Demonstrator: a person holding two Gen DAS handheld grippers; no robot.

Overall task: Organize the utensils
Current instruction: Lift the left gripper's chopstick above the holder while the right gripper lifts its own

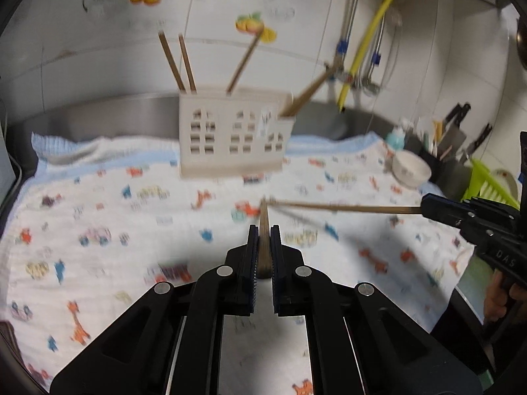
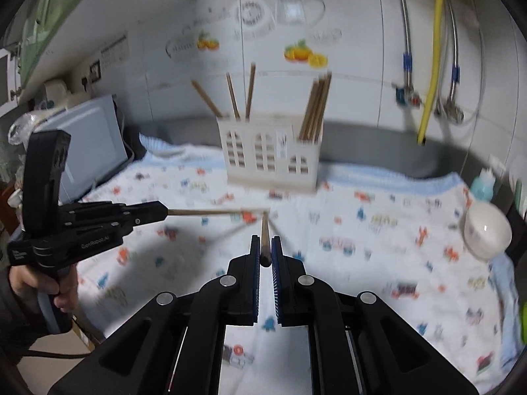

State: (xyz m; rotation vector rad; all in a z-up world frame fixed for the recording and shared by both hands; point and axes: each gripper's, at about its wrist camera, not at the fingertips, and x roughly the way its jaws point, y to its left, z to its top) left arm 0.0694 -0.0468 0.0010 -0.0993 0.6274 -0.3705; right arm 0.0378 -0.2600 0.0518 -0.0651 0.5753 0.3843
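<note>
Counter was covered w/ a white cloth [image 1: 108, 204], blue-edged, printed w/ small coloured animals & vehicles; cloth rumpled along the back edge. Directly on cloth: cream utensil caddy [image 1: 230, 138] w/ window-shaped cutouts, upright, toward the back, middle; white bowl [image 1: 411, 168] near the right edge. Teal bottle [image 1: 395, 138] stood just behind the bowl; on or off the cloth, couldn't tell.
</note>
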